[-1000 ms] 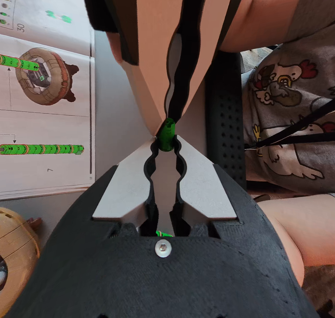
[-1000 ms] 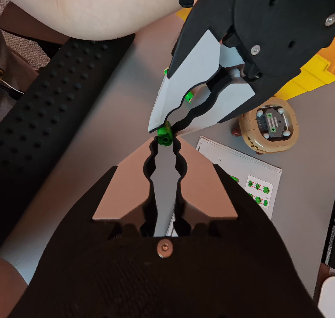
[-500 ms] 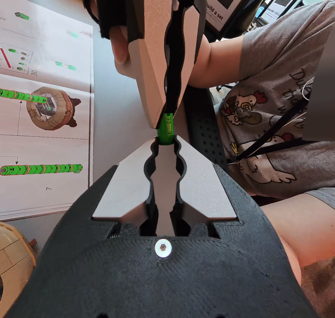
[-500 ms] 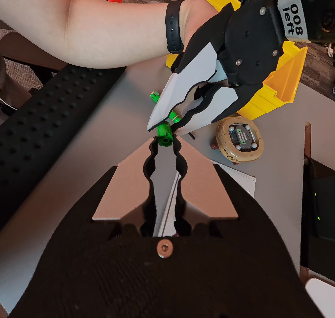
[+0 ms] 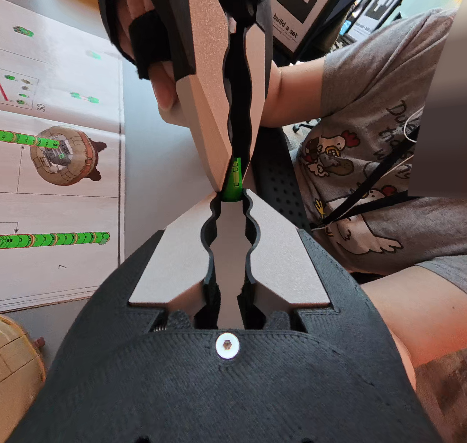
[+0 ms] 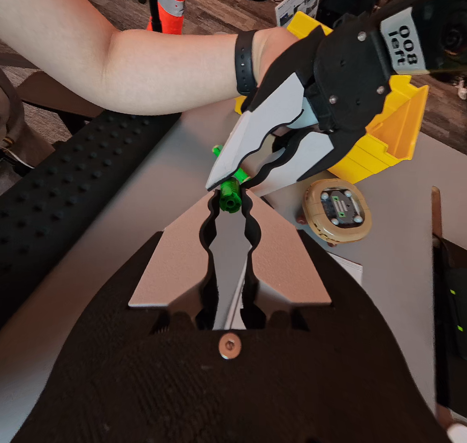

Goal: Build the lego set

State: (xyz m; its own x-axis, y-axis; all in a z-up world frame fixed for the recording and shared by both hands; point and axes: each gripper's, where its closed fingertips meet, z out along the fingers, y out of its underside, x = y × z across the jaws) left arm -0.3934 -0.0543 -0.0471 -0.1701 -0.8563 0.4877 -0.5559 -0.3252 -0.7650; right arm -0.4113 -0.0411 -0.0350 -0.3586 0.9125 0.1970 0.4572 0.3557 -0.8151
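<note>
A short green lego cylinder piece [image 5: 235, 180] is pinched from both ends. My left gripper [image 5: 232, 194], with silver fingers, is shut on its near end. My right gripper [image 5: 235, 171], with copper fingers, comes from above and is shut on its far end. In the right wrist view the same green piece [image 6: 229, 199] sits between my right gripper's tips [image 6: 230, 195], and the left gripper [image 6: 231, 186] meets it from the upper right. A tan round lego build [image 6: 337, 210] stands on the grey table [image 6: 151, 203]. A green rod [image 6: 217, 150] shows partly behind the left gripper's finger.
An open instruction booklet [image 5: 58, 178] lies left of the grippers. A yellow bin [image 6: 379, 140] stands behind the tan build. A black studded strip [image 6: 75, 178] runs along the table's edge beside a person's arm [image 6: 151, 71]. A person's torso [image 5: 366, 152] is close on the right. My left and right fingertips are right by each other. The tan round lego build [image 6: 337, 210] is about 20 cm from both grippers' fingertips.
Both grippers, still joined on the green piece, have risen and tilted away from the table. More of the room and the yellow bin now shows. Neither grip has changed.
</note>
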